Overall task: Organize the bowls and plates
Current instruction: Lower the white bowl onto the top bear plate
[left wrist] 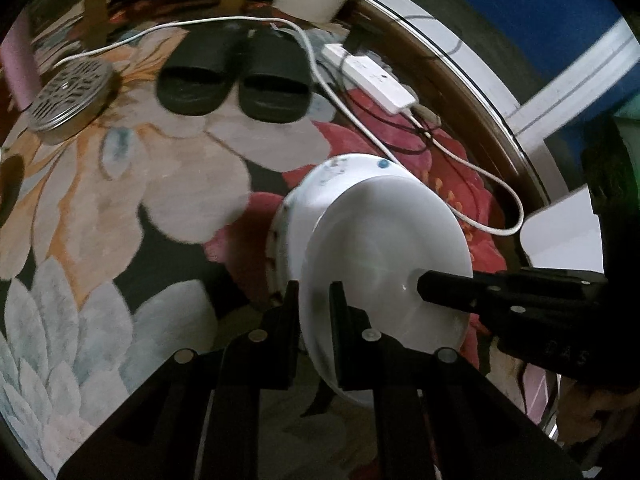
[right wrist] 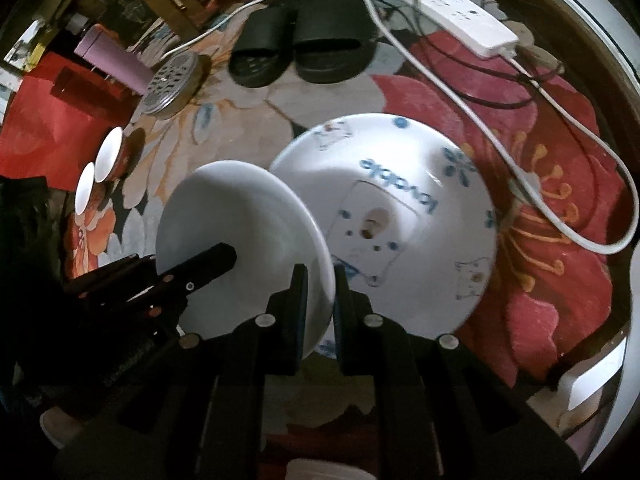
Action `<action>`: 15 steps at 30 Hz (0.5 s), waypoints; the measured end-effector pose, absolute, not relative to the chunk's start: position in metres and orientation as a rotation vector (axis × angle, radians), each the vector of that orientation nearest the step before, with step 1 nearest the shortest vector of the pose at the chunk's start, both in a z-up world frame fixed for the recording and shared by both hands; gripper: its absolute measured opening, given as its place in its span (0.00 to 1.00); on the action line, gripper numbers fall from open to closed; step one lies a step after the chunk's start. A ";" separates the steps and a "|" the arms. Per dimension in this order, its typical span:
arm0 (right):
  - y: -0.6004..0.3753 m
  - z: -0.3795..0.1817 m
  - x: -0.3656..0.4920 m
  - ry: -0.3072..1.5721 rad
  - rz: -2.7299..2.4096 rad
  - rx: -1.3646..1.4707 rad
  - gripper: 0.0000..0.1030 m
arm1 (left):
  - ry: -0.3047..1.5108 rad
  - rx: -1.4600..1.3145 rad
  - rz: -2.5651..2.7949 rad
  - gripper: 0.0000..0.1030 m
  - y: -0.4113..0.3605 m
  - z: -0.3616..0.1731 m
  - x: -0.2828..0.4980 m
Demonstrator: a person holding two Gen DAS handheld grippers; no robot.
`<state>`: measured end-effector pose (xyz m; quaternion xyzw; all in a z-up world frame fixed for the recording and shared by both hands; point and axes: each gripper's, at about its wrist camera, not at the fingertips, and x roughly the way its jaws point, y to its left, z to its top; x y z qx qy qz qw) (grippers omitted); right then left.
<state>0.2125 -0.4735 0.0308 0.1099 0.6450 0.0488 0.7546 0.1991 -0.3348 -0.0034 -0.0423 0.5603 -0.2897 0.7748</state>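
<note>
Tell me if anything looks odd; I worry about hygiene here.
Yes. The plain white plate, pinched at its rim by the left claw and right claw, and the patterned plate behind it are tilted on edge over a floor rug, near black slippers and a power strip.

Your left matte-black plastic two-finger gripper (left wrist: 314, 296) has flat slab fingers on scissor-like bars, each pivot capped with a round silver screw head. Your right matte-black plastic gripper (right wrist: 320, 280) matches it, with bluish pads on the inner faces. Faint, unreadable embossed lettering marks each gripper's side.
</note>
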 end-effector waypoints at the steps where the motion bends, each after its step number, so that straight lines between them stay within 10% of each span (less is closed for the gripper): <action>1: -0.479 0.029 0.212 1.412 0.096 0.243 0.12 | 1.214 -0.080 -0.635 0.12 -0.340 -0.004 0.199; 15: -0.516 0.002 0.198 1.496 0.037 0.312 0.12 | 1.281 0.047 -0.679 0.12 -0.384 -0.031 0.191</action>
